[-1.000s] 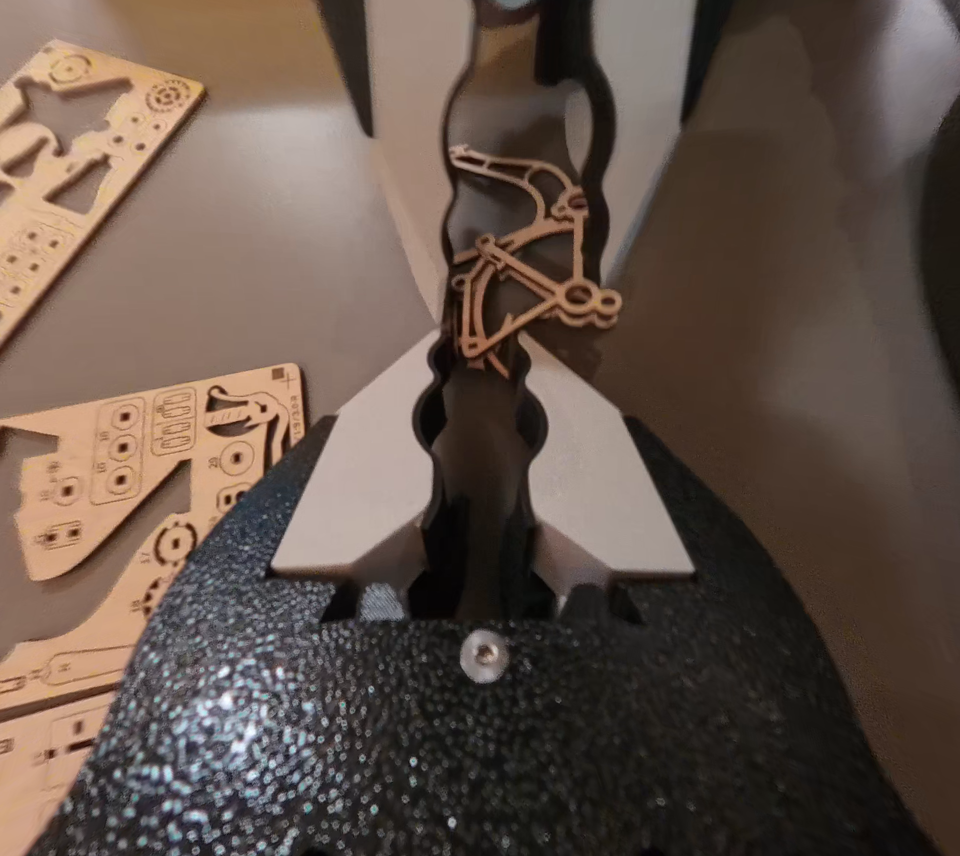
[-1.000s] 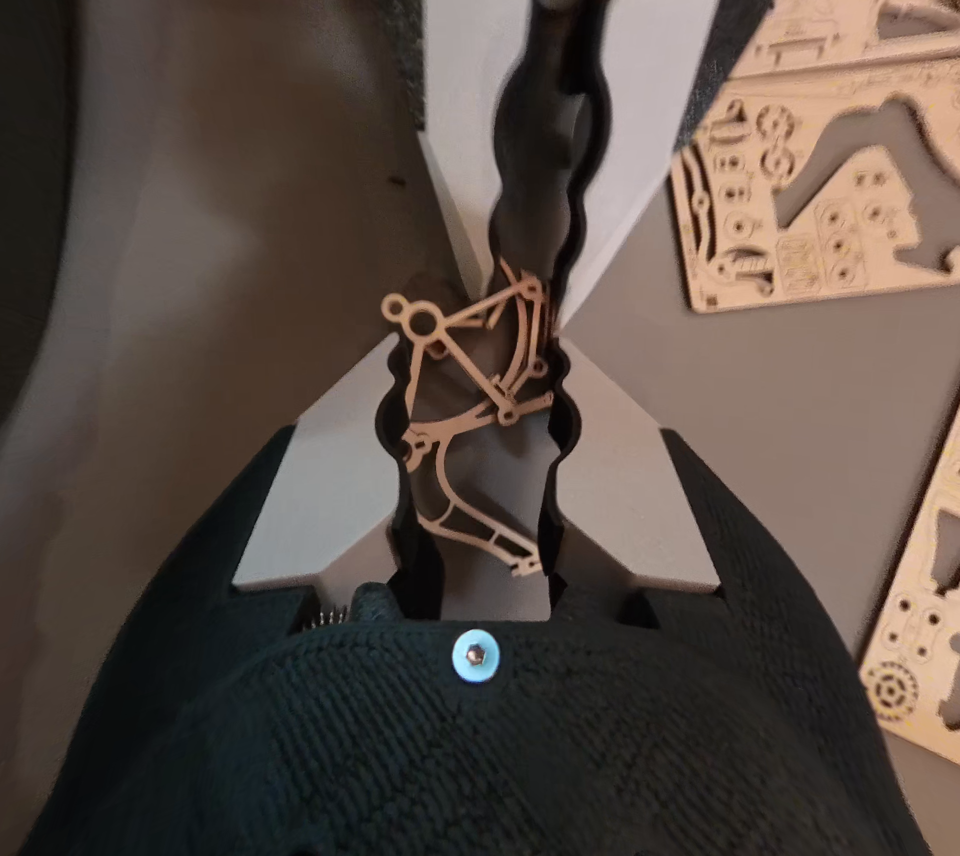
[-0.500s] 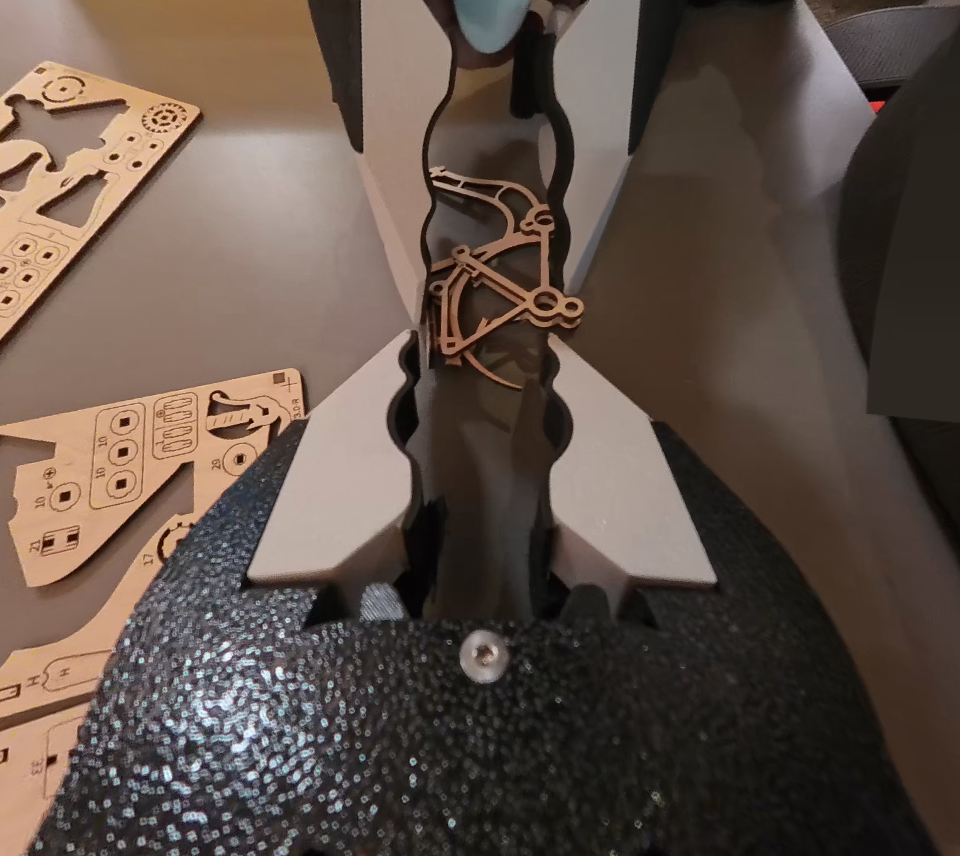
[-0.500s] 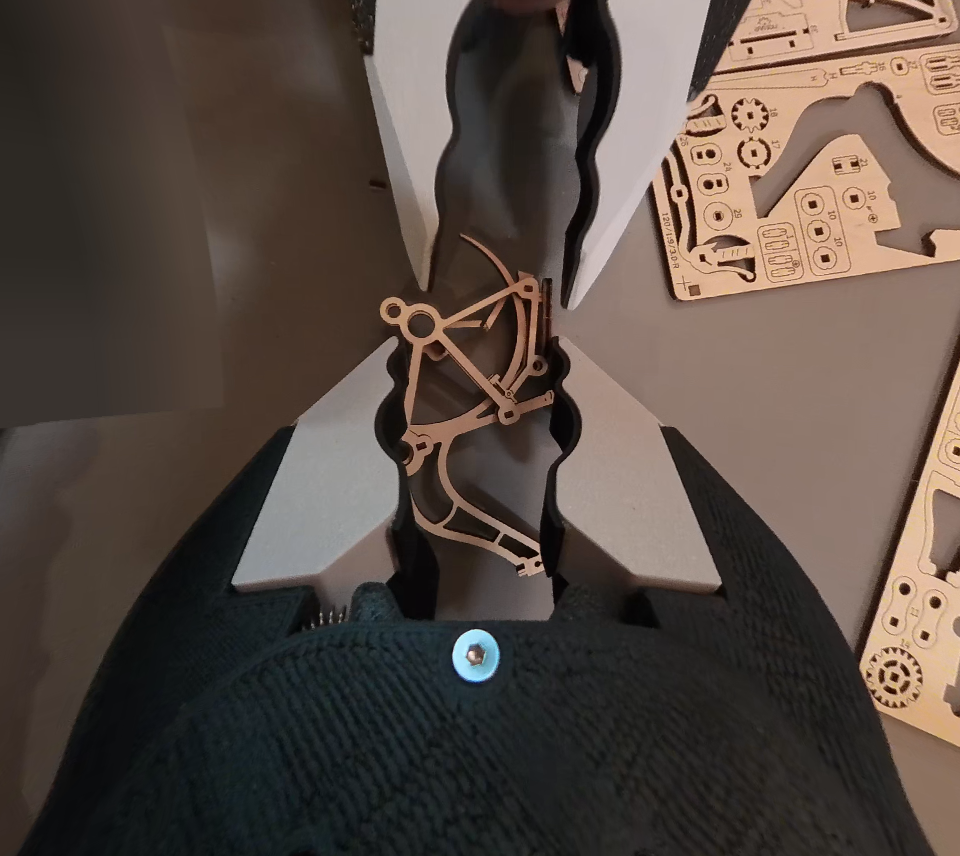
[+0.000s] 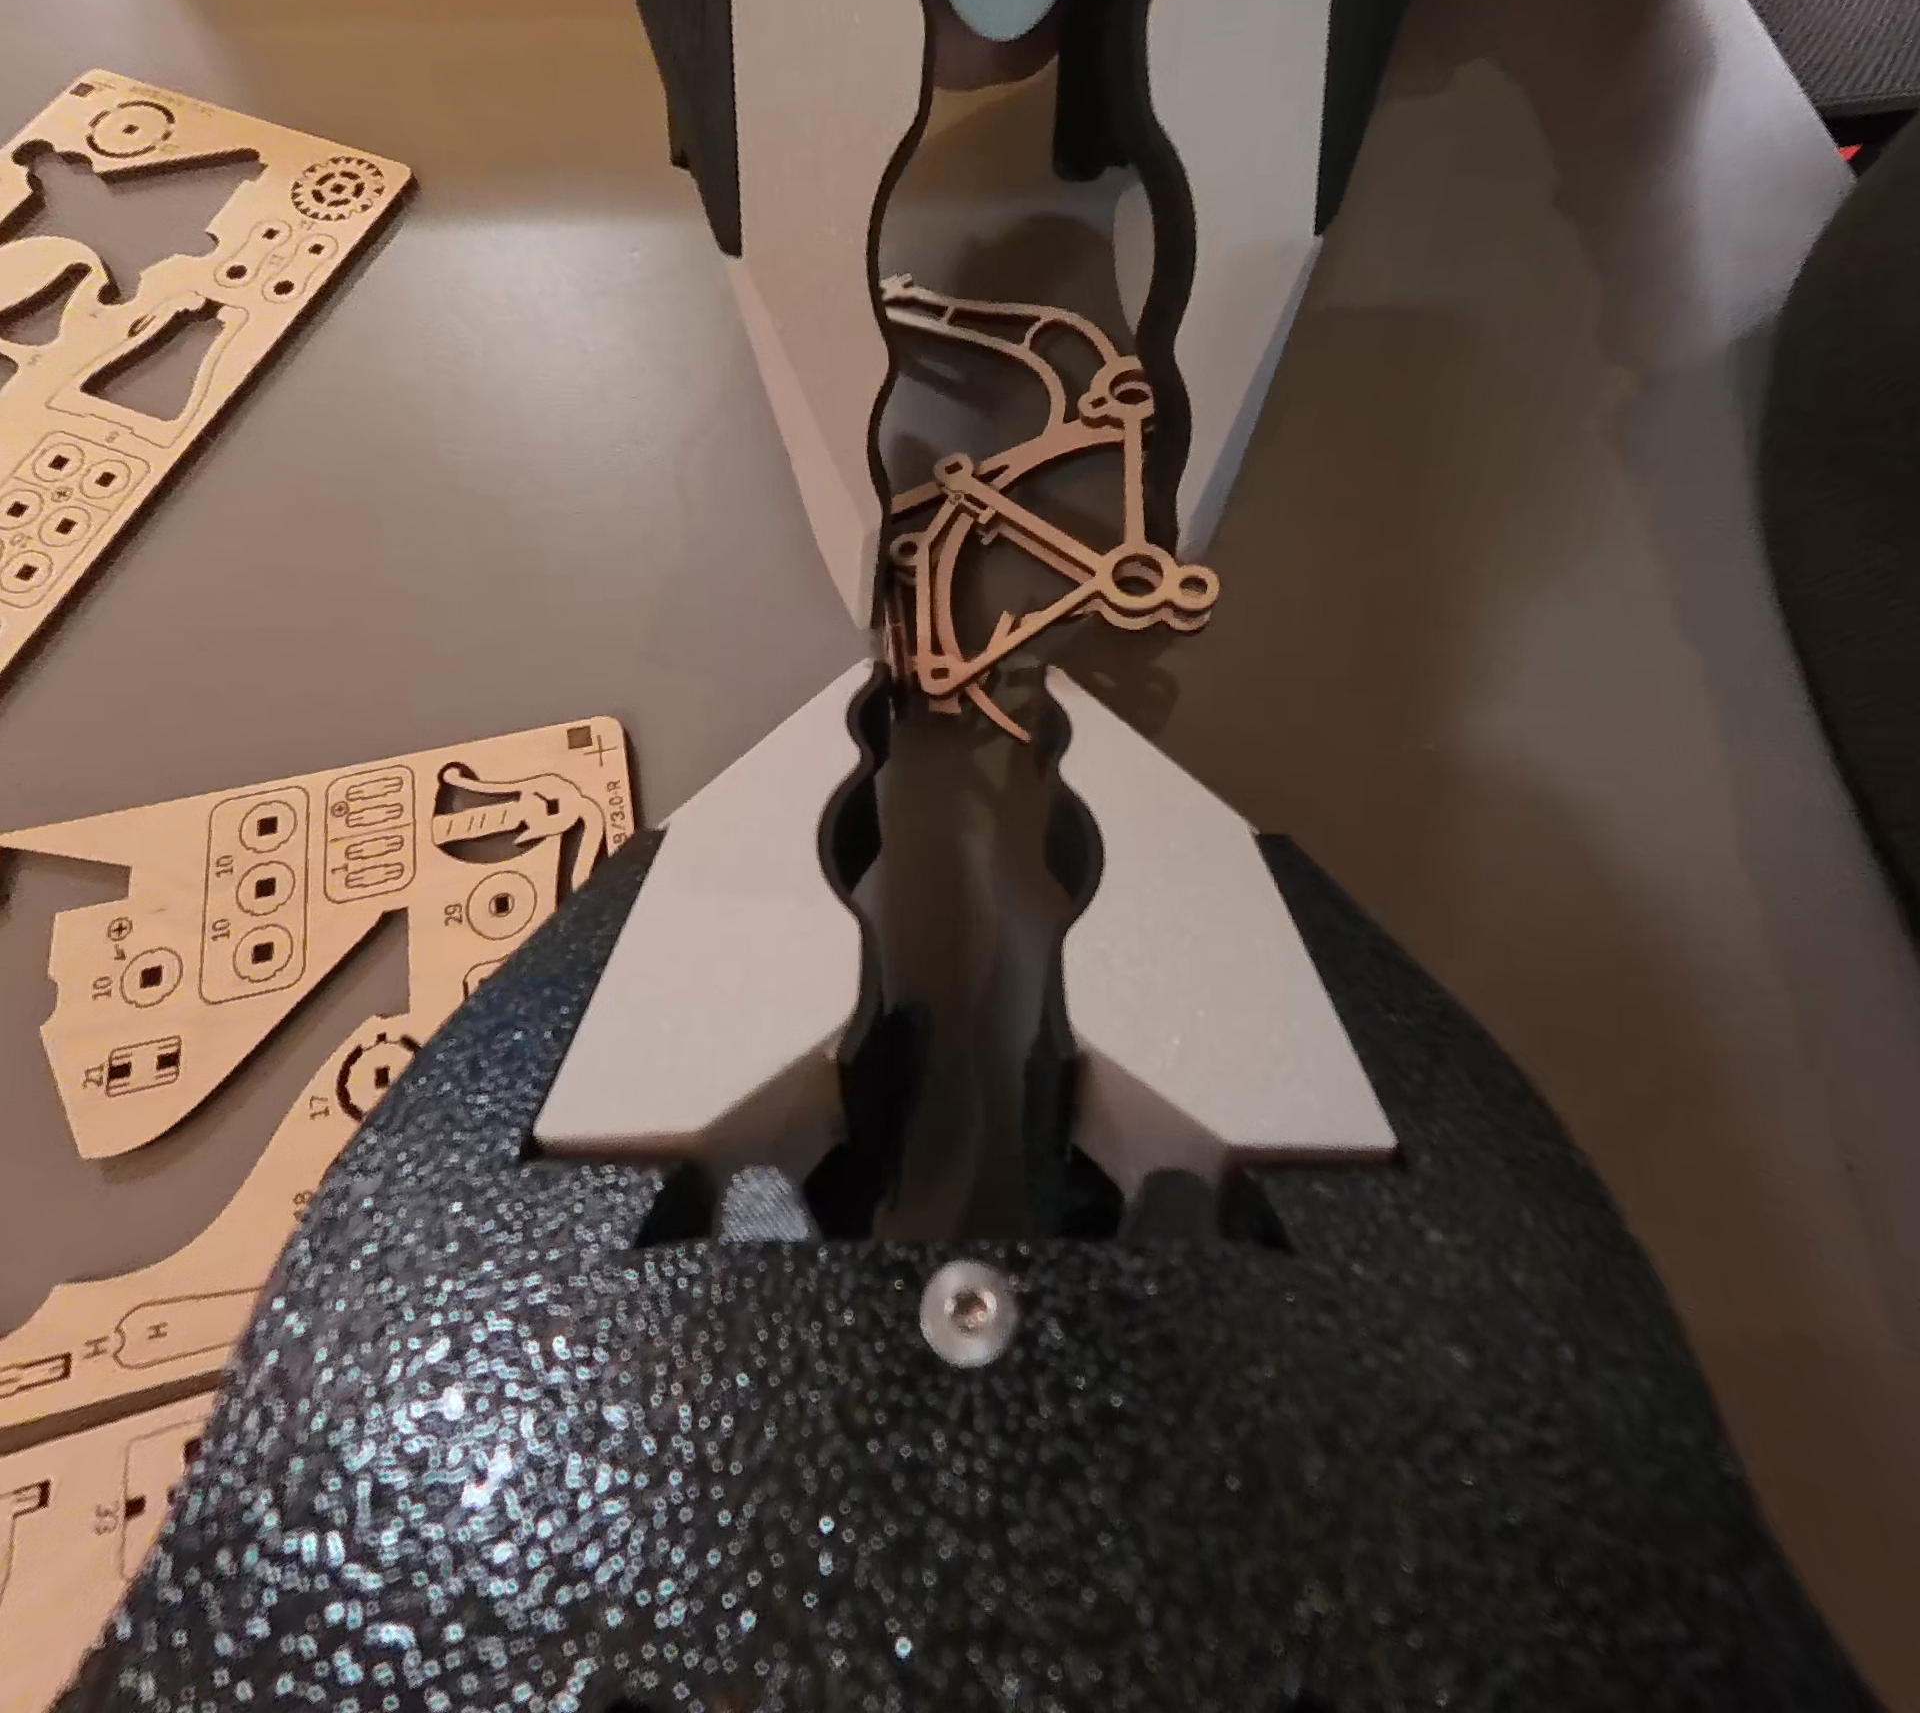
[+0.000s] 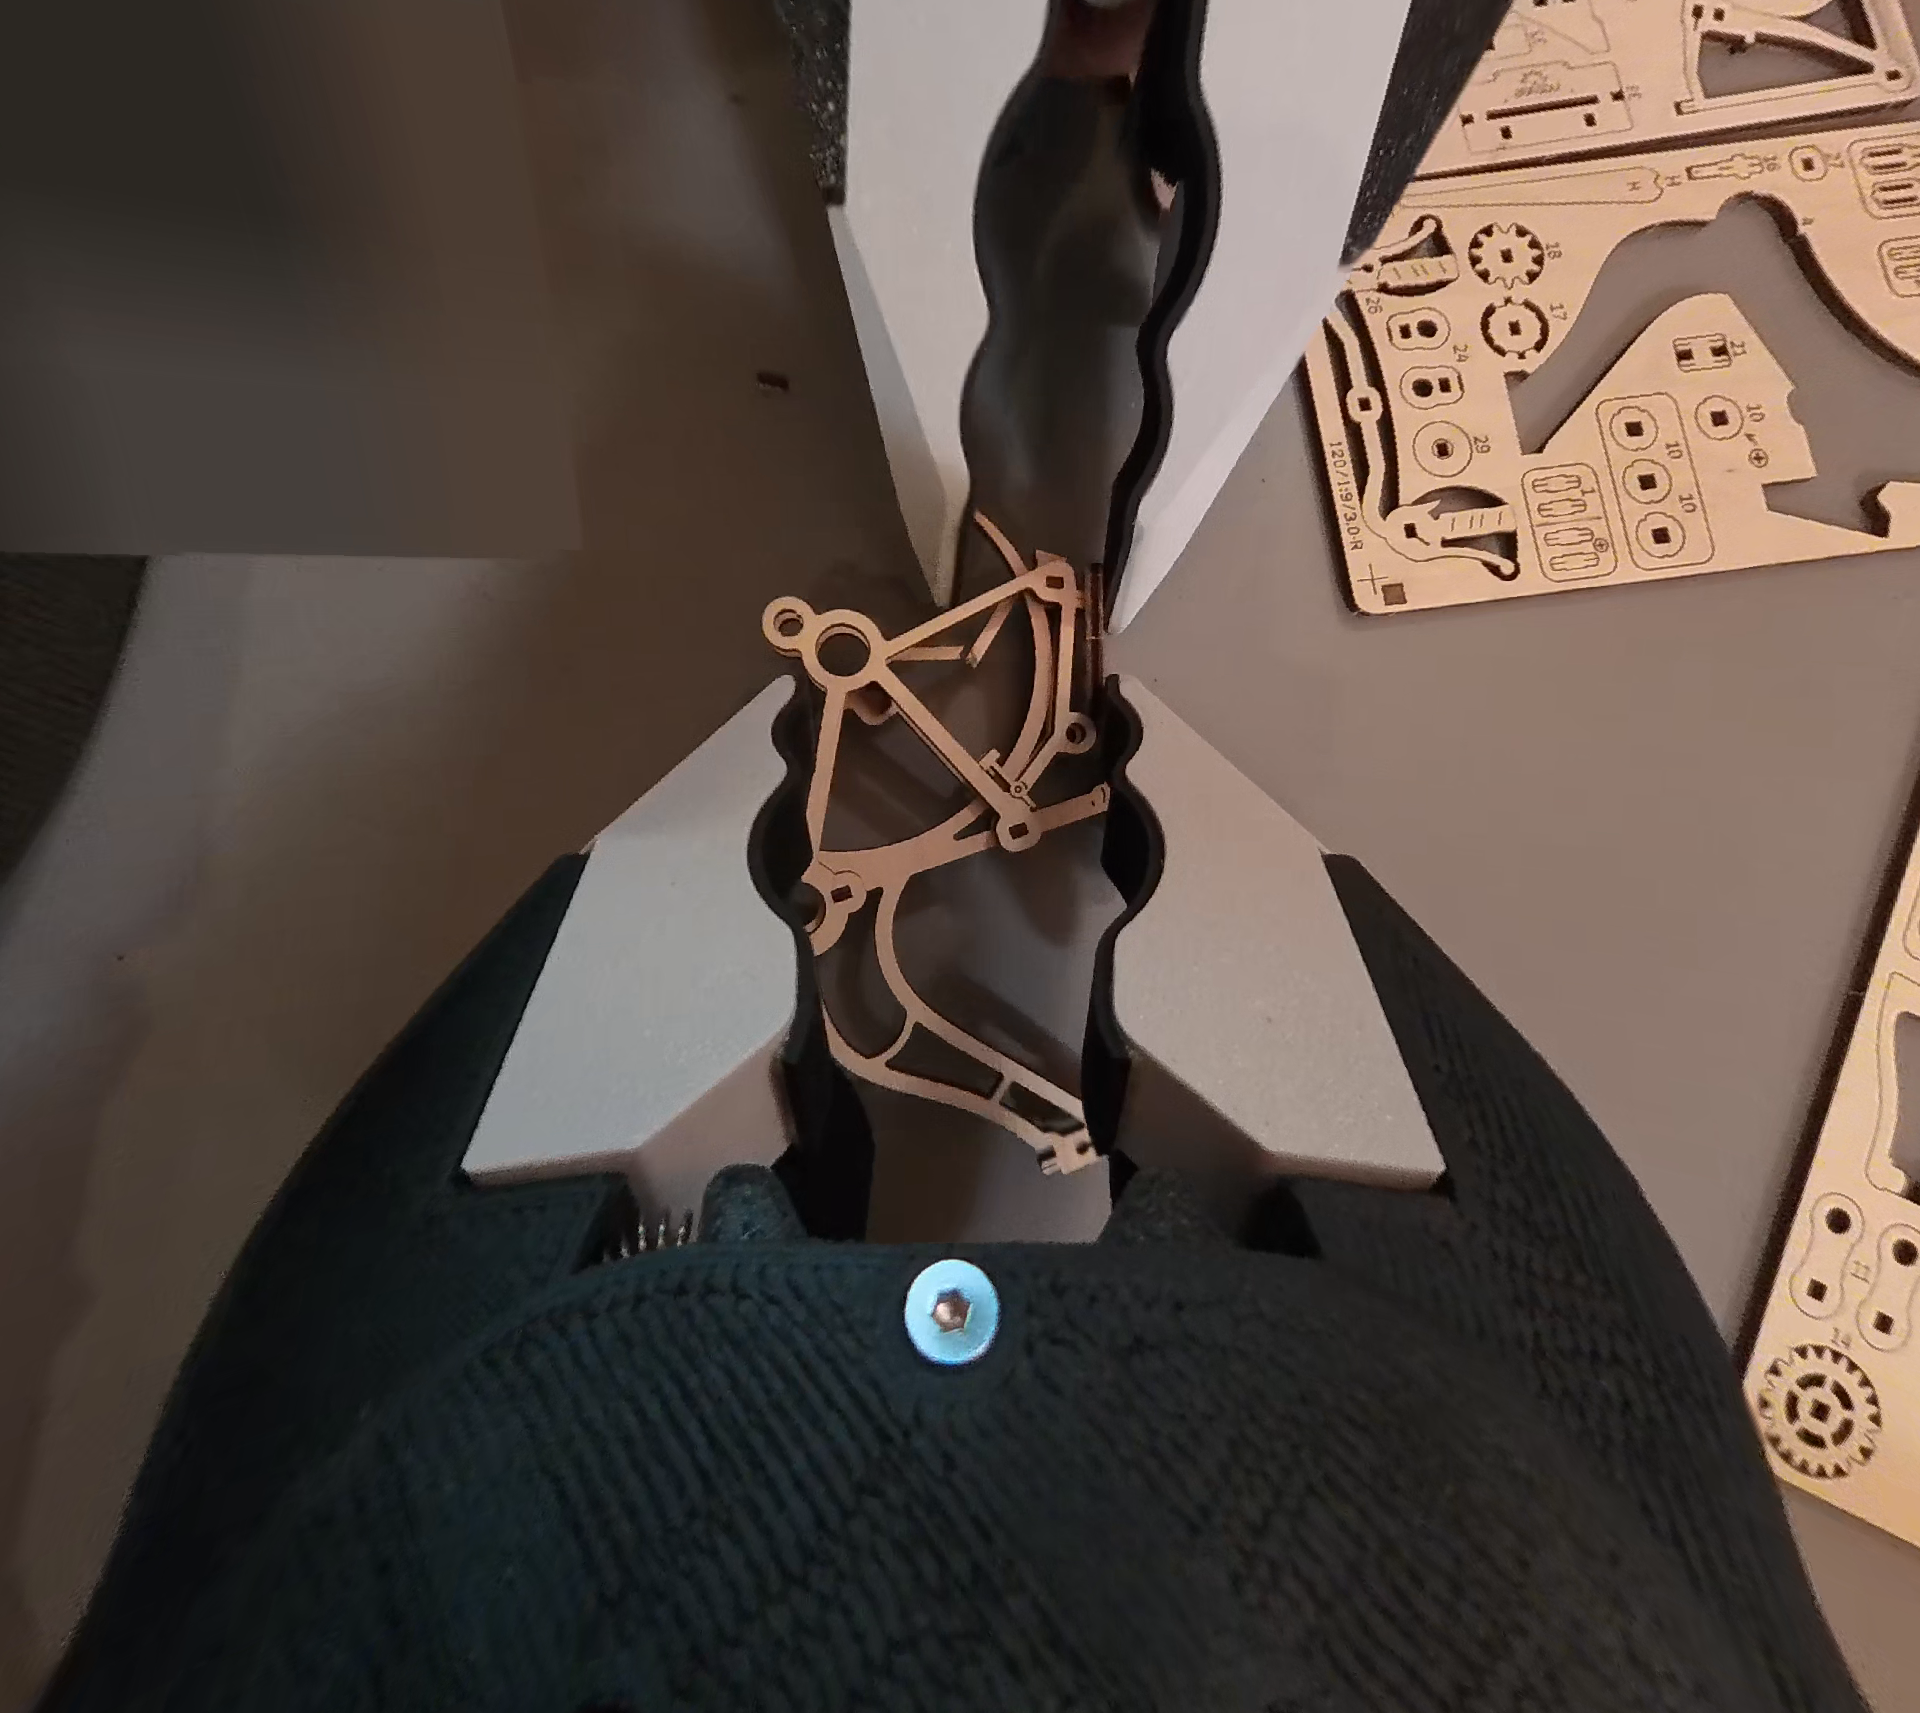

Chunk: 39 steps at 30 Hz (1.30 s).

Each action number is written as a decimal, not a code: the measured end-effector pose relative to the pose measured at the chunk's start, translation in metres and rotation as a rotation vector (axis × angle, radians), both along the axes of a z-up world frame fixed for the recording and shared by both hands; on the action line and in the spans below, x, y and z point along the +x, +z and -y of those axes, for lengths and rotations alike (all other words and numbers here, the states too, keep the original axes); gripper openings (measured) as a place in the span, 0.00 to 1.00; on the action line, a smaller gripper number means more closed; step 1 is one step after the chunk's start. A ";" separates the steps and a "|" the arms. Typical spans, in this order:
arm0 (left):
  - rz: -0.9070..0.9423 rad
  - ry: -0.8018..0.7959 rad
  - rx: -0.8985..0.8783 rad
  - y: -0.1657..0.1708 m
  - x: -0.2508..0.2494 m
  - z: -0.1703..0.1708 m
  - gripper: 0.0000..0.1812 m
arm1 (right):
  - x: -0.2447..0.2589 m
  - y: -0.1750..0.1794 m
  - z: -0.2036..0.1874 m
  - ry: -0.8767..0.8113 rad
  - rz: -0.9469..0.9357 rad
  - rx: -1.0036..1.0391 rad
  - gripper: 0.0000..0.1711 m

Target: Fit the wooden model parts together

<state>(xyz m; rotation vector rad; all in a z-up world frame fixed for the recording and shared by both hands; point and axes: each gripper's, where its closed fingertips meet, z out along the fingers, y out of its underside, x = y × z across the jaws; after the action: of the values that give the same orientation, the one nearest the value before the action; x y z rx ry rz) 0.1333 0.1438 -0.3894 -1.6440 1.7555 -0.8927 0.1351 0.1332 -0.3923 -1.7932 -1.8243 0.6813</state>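
Moved: wooden model parts (image 5: 1023,541) swung slightly between frames, blur gone.
Right gripper (image 6: 956,687): clamped on parts.
Left gripper (image 5: 971,676): grip unclear, contact hidden.
Sheets (image 5: 260,915): cropped lower left.

Colours only: the thin laser-cut wooden frame piece (image 5: 1023,541) is pale tan with darker burnt edges. The flat plywood part sheets (image 5: 312,894) are the same light tan, engraved with dark brown outlines. The matte bench (image 5: 520,468) is grey-brown. The left gripper (image 5: 966,676) is speckled glittery black with light grey fingers (image 5: 727,967); the right gripper (image 6: 956,687) is plain ribbed black.
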 end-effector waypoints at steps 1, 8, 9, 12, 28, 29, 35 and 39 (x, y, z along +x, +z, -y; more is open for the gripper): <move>-0.001 0.000 0.008 -0.001 0.000 0.000 0.13 | 0.000 0.000 0.000 0.004 0.001 0.007 0.31; -0.021 -0.001 0.077 -0.004 0.001 -0.001 0.10 | -0.002 -0.002 0.002 0.025 0.000 0.028 0.31; -0.023 -0.002 0.079 -0.004 0.001 -0.001 0.10 | -0.002 -0.002 0.002 0.026 0.001 0.029 0.31; -0.023 0.002 0.091 -0.005 0.001 -0.002 0.09 | -0.002 -0.002 0.003 0.028 0.004 0.032 0.30; -0.026 -0.045 0.003 -0.003 -0.008 0.013 0.23 | -0.003 -0.002 0.006 0.039 -0.025 0.020 0.31; -0.026 -0.045 0.001 -0.003 -0.009 0.014 0.23 | -0.003 -0.002 0.006 0.040 -0.027 0.020 0.31; -0.017 -0.036 -0.002 -0.004 -0.013 0.014 0.27 | -0.003 0.000 0.005 0.023 -0.069 -0.013 0.31; 0.012 -0.022 -0.019 -0.001 -0.012 0.012 0.28 | -0.002 0.002 -0.004 -0.016 -0.110 -0.020 0.31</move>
<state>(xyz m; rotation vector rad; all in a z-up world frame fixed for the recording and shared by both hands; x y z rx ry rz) 0.1210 0.1313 -0.3906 -1.6311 1.7658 -0.9301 0.1335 0.1372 -0.3901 -1.7459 -1.7351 0.7788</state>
